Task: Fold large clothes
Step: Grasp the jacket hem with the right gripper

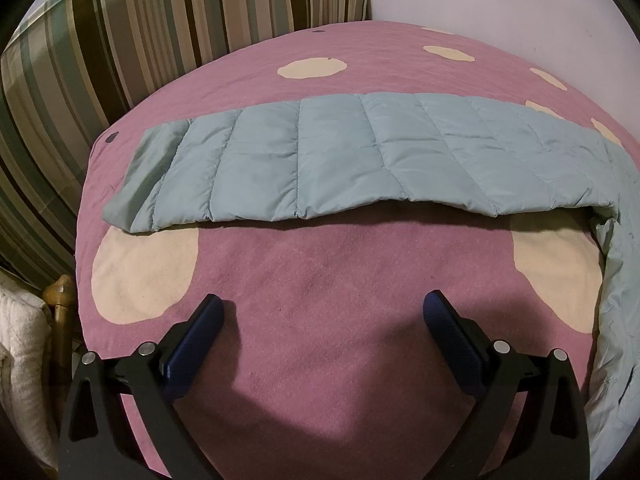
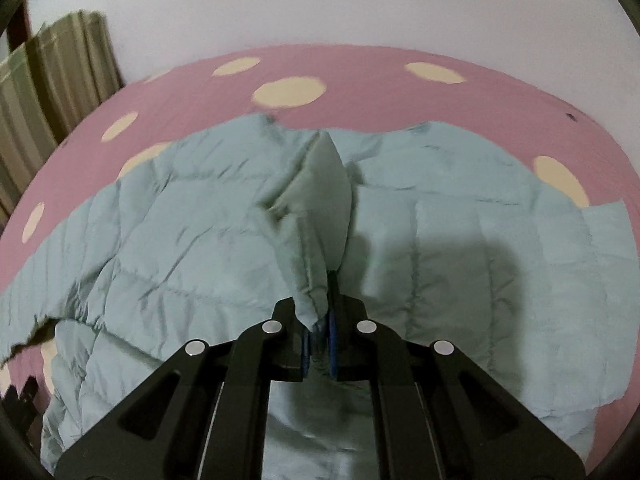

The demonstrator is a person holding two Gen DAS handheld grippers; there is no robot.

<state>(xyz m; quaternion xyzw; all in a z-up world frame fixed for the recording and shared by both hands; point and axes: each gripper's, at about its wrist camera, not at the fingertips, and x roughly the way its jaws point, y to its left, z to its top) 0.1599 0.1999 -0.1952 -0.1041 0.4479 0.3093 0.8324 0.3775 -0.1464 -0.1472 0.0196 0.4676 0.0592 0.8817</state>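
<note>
On the bed: we see a pale blue quilted jacket (image 2: 168,232) spread over the pink bedspread (image 1: 320,292) with cream dots.
Jacket, right wrist view: it covers the middle and near part of the bedspread, wrinkled, its stitched panels running left and right of our right claw; a strip of pink lies beyond its far edge.
Jacket, left wrist view: a long quilted band (image 1: 344,156) lies flat across the bedspread from left to right, then bends at the right edge and runs toward us along the near right side.
Right gripper (image 2: 319,340): clenched on a fold of the jacket; the fabric rises from between the blue pads as a puffed ridge pointing away from us.
Left gripper (image 1: 323,312): released, jaws wide apart, nothing between them; bare pink bedspread lies under it, and the jacket's band lies well beyond the fingertips.
Bedspread: large cream dots lie near left and near right of the left claw, smaller ones beyond the jacket.
Striped curtain (image 1: 120,40): hangs at the far left, behind the bed.
Wall (image 2: 320,0): plain and pale, beyond the bed's far edge.
Near left of the bed: a wooden post (image 1: 59,292) and some white quilted cloth (image 1: 20,340).
</note>
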